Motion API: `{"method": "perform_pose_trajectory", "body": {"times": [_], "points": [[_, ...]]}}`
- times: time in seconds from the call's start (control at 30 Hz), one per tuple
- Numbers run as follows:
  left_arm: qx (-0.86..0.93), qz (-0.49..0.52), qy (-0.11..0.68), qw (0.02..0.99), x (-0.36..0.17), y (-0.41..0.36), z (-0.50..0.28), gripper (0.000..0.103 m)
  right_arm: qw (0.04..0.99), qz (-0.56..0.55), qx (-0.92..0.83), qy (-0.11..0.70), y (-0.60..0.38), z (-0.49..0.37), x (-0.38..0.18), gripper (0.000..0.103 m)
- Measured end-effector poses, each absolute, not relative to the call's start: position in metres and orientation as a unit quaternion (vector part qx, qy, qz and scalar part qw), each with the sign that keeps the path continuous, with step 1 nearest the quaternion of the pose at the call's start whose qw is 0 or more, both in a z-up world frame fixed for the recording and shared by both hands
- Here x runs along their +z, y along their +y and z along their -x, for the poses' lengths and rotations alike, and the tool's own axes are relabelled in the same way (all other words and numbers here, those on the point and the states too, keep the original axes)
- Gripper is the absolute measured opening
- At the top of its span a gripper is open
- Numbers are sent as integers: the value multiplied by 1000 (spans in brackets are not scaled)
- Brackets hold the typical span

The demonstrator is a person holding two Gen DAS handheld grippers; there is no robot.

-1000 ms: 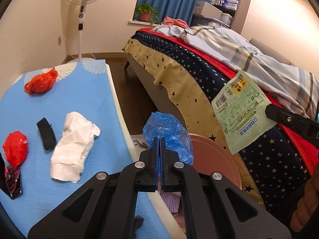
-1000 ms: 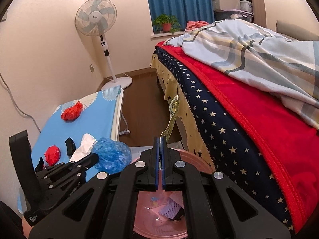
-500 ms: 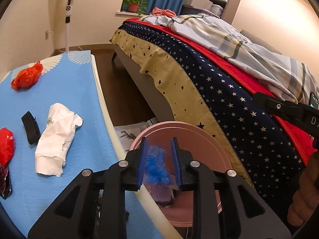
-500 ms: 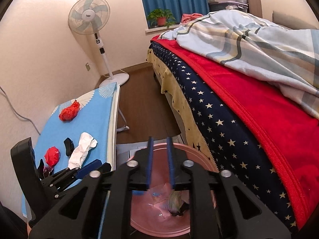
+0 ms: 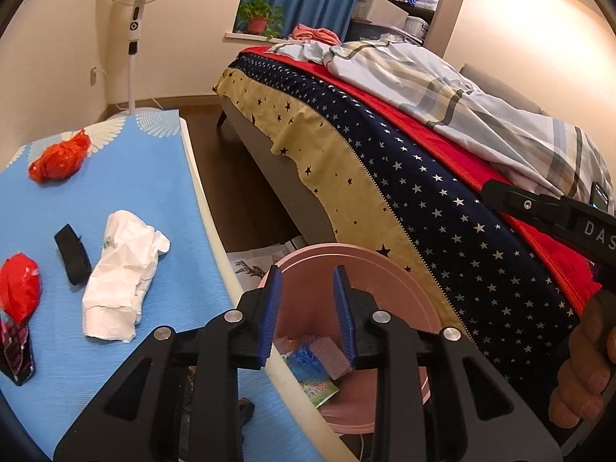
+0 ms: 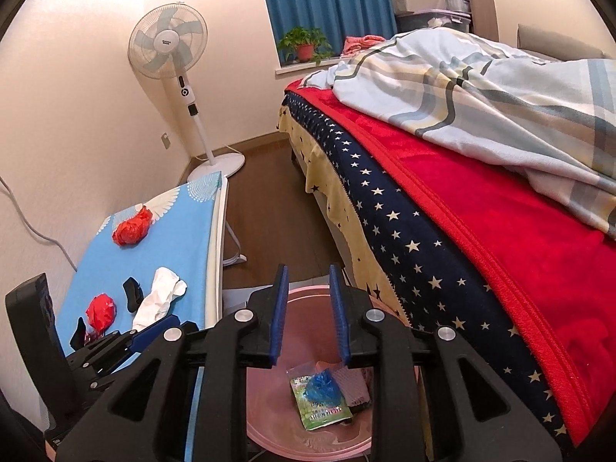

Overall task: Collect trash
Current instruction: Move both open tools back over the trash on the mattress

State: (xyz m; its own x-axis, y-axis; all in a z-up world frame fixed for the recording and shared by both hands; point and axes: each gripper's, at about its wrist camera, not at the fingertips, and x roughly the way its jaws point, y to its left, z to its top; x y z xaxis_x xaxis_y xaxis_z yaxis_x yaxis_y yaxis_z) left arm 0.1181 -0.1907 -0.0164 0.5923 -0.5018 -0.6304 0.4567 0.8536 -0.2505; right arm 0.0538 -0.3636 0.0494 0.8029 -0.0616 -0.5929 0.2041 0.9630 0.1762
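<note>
Right wrist view showed both the right gripper and left gripper opening, empty, above the pink bin; blue bag at six o'clock inside.

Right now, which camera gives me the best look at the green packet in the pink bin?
The right wrist view: it looks down into the pink bin, where the green packet lies nearly whole under a blue wad. In the left wrist view only a corner of the packet shows by the board's edge.
</note>
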Motion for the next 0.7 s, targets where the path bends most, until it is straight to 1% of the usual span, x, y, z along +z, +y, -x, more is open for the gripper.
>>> {"method": "perform_pose_trajectory", "body": {"times": [0.47,0.7], "points": [[-247,34,326,912,9,-159,-100,28,956,-98,-45,273,-337,-46,64,23],[-221,53,306,925,33,-116,-98,28,966,-102,-10,236,-318,-44,83,22]]}}
